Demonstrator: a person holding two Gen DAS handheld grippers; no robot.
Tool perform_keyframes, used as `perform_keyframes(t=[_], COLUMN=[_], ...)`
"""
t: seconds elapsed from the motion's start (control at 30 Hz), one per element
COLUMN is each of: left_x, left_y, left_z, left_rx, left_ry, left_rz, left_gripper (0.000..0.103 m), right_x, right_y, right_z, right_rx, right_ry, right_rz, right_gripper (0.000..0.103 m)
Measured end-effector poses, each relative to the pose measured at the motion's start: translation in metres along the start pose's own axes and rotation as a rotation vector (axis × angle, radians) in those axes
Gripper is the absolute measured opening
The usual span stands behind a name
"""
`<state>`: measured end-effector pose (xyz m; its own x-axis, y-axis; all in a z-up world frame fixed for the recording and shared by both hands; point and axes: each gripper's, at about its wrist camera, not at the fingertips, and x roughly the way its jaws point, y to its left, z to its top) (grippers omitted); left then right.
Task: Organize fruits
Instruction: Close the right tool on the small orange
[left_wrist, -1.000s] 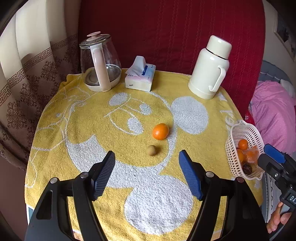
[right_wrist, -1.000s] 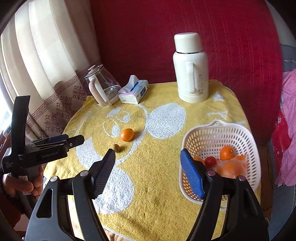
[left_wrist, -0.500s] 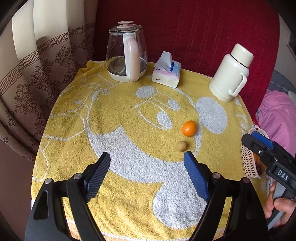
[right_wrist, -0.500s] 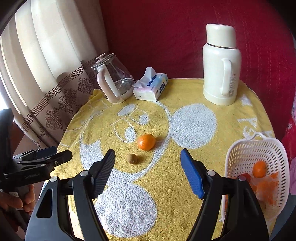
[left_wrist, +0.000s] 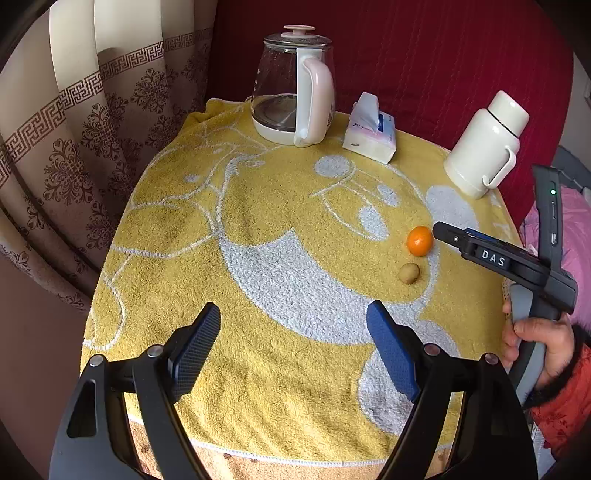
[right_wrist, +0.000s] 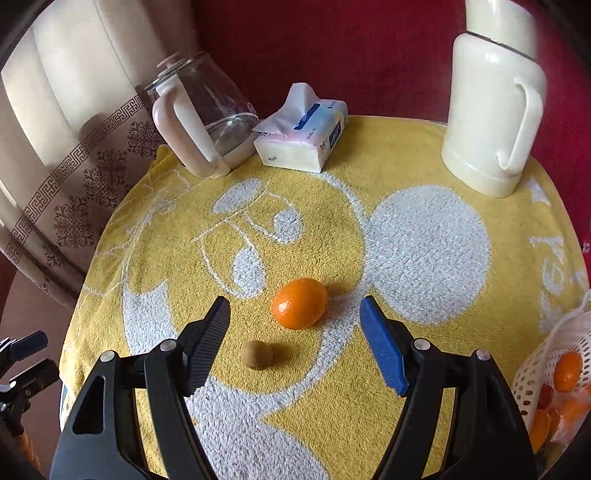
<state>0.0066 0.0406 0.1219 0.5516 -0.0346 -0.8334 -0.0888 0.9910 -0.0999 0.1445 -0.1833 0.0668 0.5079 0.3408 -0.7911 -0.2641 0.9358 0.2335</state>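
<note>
An orange tangerine (right_wrist: 299, 303) and a small brown round fruit (right_wrist: 257, 354) lie on the yellow towel (right_wrist: 388, 350). My right gripper (right_wrist: 295, 345) is open and empty, just above and in front of both fruits, which sit between its fingers' line of sight. In the left wrist view the tangerine (left_wrist: 419, 240) and brown fruit (left_wrist: 409, 273) lie at the right, with the right gripper (left_wrist: 448, 233) beside them. My left gripper (left_wrist: 293, 349) is open and empty over the towel's near part. A white basket (right_wrist: 543, 373) with several fruits stands at the right edge.
A glass kettle (left_wrist: 291, 88), a tissue pack (left_wrist: 369, 134) and a cream thermos (left_wrist: 484, 147) stand along the back of the towel. A curtain (left_wrist: 74, 129) hangs at the left. A red fabric backs the table.
My right gripper has moved left and forward, away from the basket and close over the tangerine and brown fruit. My left gripper has swung left and pulled back.
</note>
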Motion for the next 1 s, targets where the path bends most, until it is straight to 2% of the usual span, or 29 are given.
perform_keyframes(t=[0.3,0.53,0.73,0.93,1.0], left_x=[0.007,0.017,0.021,0.025,0.026], left_y=[0.024,0.027,0.027,0.025,0.022], left_z=[0.005,0.008,0.012,0.016,0.017], left_rx=[-0.021,-0.009,-0.002,0.004,0.011], left_ry=[0.012,0.033,0.034,0.038,0.040], left_rz=[0.008,-0.007,-0.017,-0.023,-0.026], left_gripper=[0.081,0.081,0.081,0.081,0.081], right_x=[0.046,0.064,0.070,0.067,0.065], right_y=[0.005,0.006,0.007,0.004,0.002], right_z=[0.010,0.008,0.006,0.003,0.002], right_rx=[-0.018,-0.016,-0.027,-0.034,-0.028], right_ry=[0.065,0.093,0.095,0.084,0.086], right_rz=[-0.064,-0.084,-0.108,-0.128,-0.116], right_gripper=[0.074,0.069,0.062,0.046,0.045])
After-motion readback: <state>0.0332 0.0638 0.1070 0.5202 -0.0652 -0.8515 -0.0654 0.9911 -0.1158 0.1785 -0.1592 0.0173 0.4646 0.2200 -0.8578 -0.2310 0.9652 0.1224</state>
